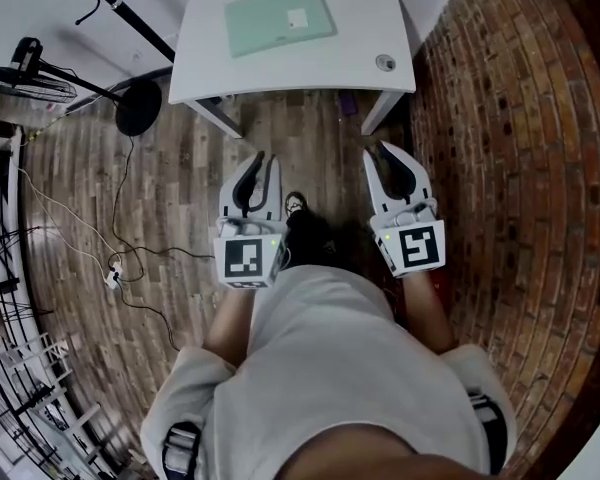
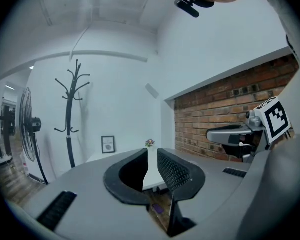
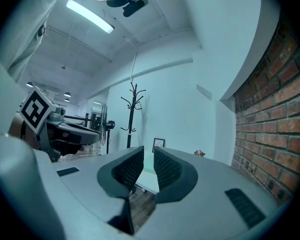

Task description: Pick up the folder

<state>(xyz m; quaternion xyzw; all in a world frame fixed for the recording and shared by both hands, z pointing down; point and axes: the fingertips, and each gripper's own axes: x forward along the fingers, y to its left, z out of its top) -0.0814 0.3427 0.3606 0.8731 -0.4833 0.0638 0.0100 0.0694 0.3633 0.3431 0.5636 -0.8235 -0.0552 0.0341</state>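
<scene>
My left claw point(image 1: 267, 160) and right claw point(image 1: 378, 150) hang side by side over the brown wooden plank floor point(image 1: 180, 198). Each has its dark jaws a narrow slit apart, with nothing between them. Beyond stands the white rectangular table point(image 1: 365, 28). The pale green flat folder point(image 1: 280, 20) lies on top, well apart from both claws. A red brick wall point(image 1: 510, 118) runs along my right.

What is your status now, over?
Left gripper, right gripper: empty, jaws slightly apart, short of table. Folder flat on table, untouched. Nothing in the way.
</scene>
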